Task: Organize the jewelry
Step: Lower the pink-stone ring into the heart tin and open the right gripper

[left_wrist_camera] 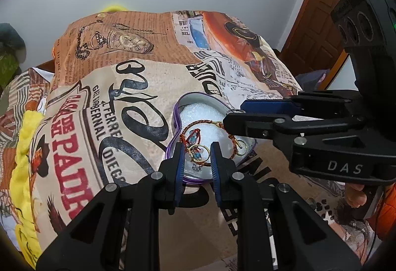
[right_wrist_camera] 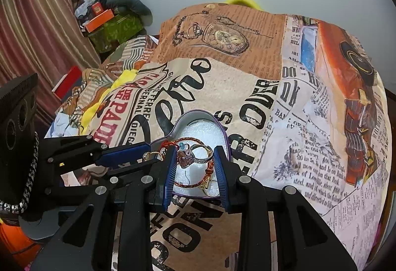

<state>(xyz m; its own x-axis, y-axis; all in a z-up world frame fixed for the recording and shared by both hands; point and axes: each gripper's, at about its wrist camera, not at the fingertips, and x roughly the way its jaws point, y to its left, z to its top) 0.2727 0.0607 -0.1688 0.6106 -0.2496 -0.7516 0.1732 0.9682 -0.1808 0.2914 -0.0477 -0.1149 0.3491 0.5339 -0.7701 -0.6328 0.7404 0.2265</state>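
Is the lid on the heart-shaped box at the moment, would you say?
No, the heart-shaped box is open, with the braided bracelet and rings lying on its white padding.

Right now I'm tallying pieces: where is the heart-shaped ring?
Right wrist view: the heart-shaped ring lies on white foam in the heart-shaped tin, inside the braided red bracelet, framed between the right hand-held gripper fingers.

A purple-rimmed heart-shaped box (right_wrist_camera: 224,127) held white foam padding (right_wrist_camera: 198,126). On it lay a red-and-gold braided bracelet (right_wrist_camera: 191,184), gold rings (left_wrist_camera: 198,151) with blue stones, and a pink heart-stone ring (right_wrist_camera: 185,159). The cloth (right_wrist_camera: 272,98) beneath bore tan, orange and cream newspaper print with black lettering. Both black hand-held grippers (left_wrist_camera: 197,159) had blue finger pads (right_wrist_camera: 170,172).
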